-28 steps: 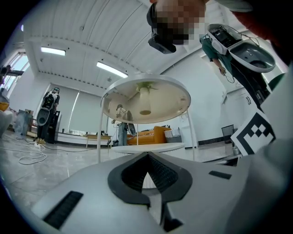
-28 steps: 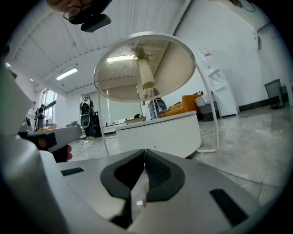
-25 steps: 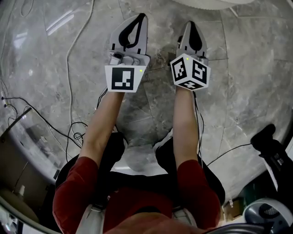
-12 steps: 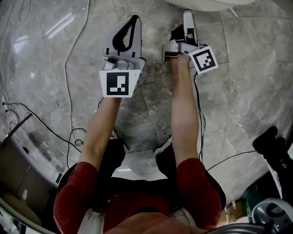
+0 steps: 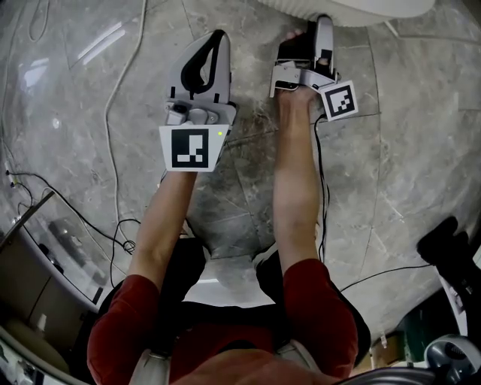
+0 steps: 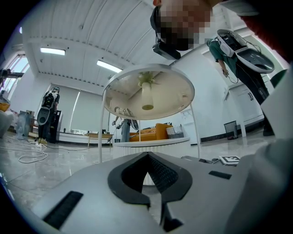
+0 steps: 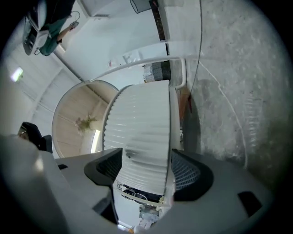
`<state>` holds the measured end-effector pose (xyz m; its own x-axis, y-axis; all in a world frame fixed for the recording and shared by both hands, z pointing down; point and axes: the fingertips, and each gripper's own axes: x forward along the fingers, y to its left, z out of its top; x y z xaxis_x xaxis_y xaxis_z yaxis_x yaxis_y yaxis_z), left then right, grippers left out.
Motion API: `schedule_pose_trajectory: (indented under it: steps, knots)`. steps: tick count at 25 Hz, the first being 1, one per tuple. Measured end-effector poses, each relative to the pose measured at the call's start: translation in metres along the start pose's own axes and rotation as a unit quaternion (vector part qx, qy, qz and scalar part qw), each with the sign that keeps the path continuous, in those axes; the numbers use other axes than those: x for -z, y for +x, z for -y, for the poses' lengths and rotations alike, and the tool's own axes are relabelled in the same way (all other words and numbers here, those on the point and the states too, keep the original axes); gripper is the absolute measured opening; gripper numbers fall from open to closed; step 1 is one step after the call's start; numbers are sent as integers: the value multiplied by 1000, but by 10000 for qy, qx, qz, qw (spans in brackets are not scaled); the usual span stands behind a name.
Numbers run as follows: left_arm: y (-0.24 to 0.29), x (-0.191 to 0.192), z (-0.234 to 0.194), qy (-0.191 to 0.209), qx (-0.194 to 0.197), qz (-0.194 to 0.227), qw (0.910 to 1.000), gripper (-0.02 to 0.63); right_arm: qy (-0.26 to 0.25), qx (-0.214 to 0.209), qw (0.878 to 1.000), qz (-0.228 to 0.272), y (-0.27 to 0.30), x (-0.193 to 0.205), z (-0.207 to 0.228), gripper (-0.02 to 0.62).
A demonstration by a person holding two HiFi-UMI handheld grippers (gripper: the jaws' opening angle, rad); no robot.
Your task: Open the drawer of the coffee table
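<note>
The white coffee table (image 5: 353, 6) shows only as a rim at the top of the head view. In the left gripper view I see its round top (image 6: 149, 93) from below, with a white ribbed drum (image 6: 137, 145) under it. My right gripper (image 5: 308, 34) lies rolled on its side just below the rim. Its jaws are opening, and the ribbed drawer front (image 7: 139, 132) stands between the two pads (image 7: 185, 176); I see no squeeze on it. My left gripper (image 5: 219, 34) hovers beside it over the floor, shut on nothing, its tips (image 6: 147, 155) meeting.
Grey marble floor all round, with thin cables (image 5: 113, 90) trailing at the left. Dark equipment (image 5: 451, 248) stands at the right and a cabinet-like object (image 5: 37, 256) at the lower left. A marker tile (image 6: 230, 159) lies on the floor near the table.
My right gripper rolled onto its side, moved forward to the table's rim and went from shut to wide apart. The left gripper stayed nearly where it was.
</note>
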<state>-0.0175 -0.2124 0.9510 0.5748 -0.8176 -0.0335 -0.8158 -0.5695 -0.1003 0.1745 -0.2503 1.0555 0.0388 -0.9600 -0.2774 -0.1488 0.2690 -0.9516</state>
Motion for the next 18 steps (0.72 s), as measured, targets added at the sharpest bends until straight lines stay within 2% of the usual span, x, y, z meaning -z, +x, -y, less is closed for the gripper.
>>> schedule_pose_trajectory:
  steps: [5, 9, 13, 18]
  knots:
    - [-1, 1, 0, 110, 48, 3, 9999, 12, 246, -409, 9985, 276, 5, -2, -2, 311]
    - [-2, 2, -1, 60, 3, 55, 10000, 14, 197, -475, 9984, 242, 5, -2, -2, 310]
    - [-5, 7, -1, 55, -27, -8, 10000, 12, 187, -481, 9986, 83, 2, 0, 1, 281]
    - [-4, 2, -1, -223, -189, 78, 9995, 12, 200, -483, 9986, 52, -3, 2, -2, 269]
